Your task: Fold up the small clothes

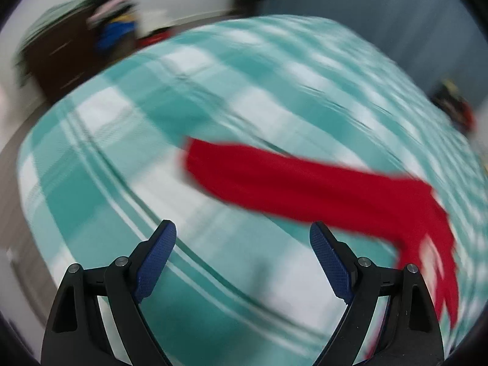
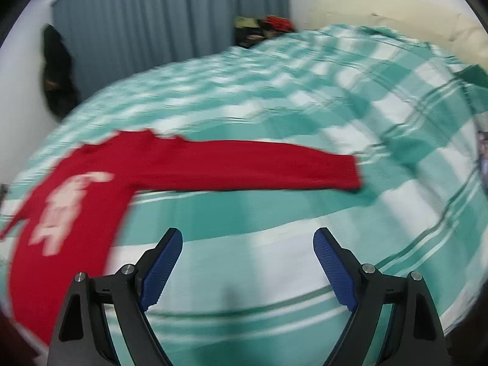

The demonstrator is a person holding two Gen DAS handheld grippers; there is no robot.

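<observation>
Red long-sleeve top [image 2: 91,189] lies flat on the teal-and-white checked bedspread [image 2: 305,97], white print up. In the right wrist view the body sits at 8 o'clock and one sleeve [image 2: 244,164] runs out straight toward 3 o'clock. In the left wrist view that garment runs from centre out to 4 o'clock, heavily blurred.

Left gripper [image 1: 242,241]: tongs spread wide, nothing between the pads. Right gripper [image 2: 247,247]: same, spread and empty, over bare cover just below the sleeve.

Risks, my read:
- Pinching bedspread along with the sleeve cuff, since the cover is soft and rumpled; the fold would drag the bedding.
- Grabbing a single layer so the body skews.
- Both views are motion-blurred, so edge targeting is poor.

Count: one top, one sleeve clearly visible, two grippers, one bedspread. Clutter piles [image 2: 265,27] at 12 o'clock, uncountable.
</observation>
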